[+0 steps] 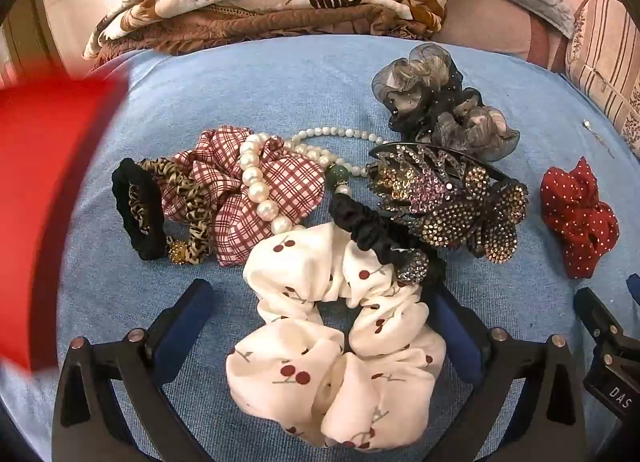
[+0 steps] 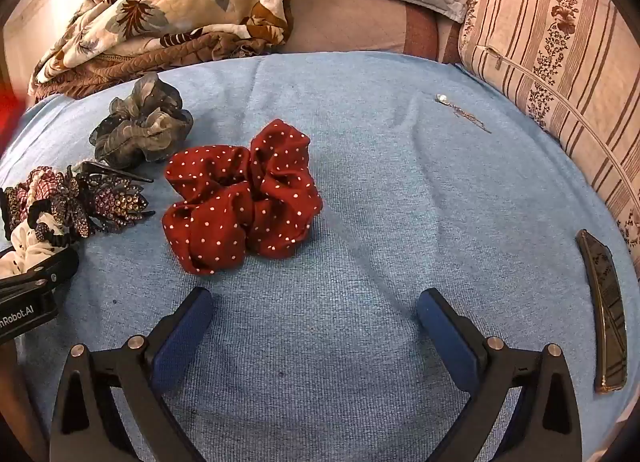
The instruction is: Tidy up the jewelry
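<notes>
My left gripper [image 1: 320, 302] is open, its fingers on either side of a white cherry-print scrunchie [image 1: 340, 342] on the blue cloth [image 1: 280, 94]. Beyond it lie a plaid scrunchie [image 1: 240, 198], pearl strands [image 1: 260, 182], a black hair tie [image 1: 136, 214], a leopard tie [image 1: 188, 198], a black ruched tie [image 1: 368, 230], a rhinestone hair clip [image 1: 452, 198] and a grey organza scrunchie [image 1: 436, 110]. My right gripper [image 2: 314, 310] is open and empty, just short of a red polka-dot scrunchie [image 2: 240, 198], which also shows in the left wrist view [image 1: 576, 218].
A blurred red object [image 1: 48, 198] fills the left edge. A thin silver chain [image 2: 464, 114] lies far right on the cloth. A dark curved barrette [image 2: 606, 318] lies at the right edge. A floral quilt [image 2: 168, 18] and a striped pillow [image 2: 560, 70] border the cloth.
</notes>
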A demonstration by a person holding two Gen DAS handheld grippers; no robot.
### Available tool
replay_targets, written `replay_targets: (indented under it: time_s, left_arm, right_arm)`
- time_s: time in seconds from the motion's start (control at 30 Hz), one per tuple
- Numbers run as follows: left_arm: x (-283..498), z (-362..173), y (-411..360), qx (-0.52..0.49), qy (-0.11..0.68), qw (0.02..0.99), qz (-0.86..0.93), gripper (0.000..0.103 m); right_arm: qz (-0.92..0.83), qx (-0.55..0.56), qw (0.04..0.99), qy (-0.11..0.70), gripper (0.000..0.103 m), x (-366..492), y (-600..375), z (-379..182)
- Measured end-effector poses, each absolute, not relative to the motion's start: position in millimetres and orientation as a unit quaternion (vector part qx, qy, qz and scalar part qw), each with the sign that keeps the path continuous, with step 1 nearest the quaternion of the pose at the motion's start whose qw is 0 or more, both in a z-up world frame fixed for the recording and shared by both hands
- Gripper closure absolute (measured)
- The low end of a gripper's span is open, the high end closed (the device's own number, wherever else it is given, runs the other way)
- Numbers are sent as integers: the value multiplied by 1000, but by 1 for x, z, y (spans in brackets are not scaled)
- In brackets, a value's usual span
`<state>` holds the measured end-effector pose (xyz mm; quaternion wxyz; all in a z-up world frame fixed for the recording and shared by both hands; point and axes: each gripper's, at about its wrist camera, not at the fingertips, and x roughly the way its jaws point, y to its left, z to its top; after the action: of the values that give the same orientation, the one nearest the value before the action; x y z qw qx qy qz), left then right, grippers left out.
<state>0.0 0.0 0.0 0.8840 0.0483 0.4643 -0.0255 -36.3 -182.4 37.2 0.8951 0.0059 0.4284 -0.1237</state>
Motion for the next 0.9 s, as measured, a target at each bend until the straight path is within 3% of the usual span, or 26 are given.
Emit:
replay_targets:
  time_s: [0.9]
  left_arm:
    - [1,2,5,42,466,883,-29,0]
  right_arm:
    - [-123,6,896,427,0,-37,-183,36]
